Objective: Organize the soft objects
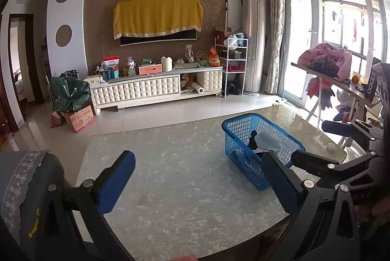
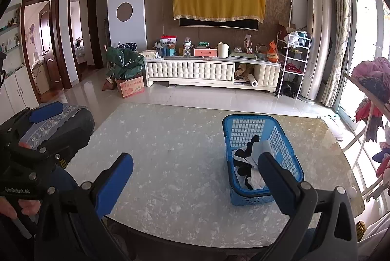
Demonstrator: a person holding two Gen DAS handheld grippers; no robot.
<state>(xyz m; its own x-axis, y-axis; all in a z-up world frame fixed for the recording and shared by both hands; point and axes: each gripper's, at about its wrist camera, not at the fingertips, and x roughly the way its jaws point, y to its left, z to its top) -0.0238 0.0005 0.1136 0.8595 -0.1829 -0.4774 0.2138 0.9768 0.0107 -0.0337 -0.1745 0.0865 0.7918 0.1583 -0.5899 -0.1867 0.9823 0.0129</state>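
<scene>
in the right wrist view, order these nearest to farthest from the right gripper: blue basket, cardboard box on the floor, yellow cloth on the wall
From the right gripper, open over the table:
1. Blue basket, on the table, just behind the right finger.
2. Cardboard box, on the floor beyond the table, to the left.
3. Yellow cloth, hanging on the far wall, centre.

Both wrist views look forward from the near edge of the table (image 1: 182, 163), low and close over it, toward the far wall. Both share the blue basket (image 1: 240, 125) and the TV cabinet (image 2: 190, 71); the left view sits further left.
</scene>
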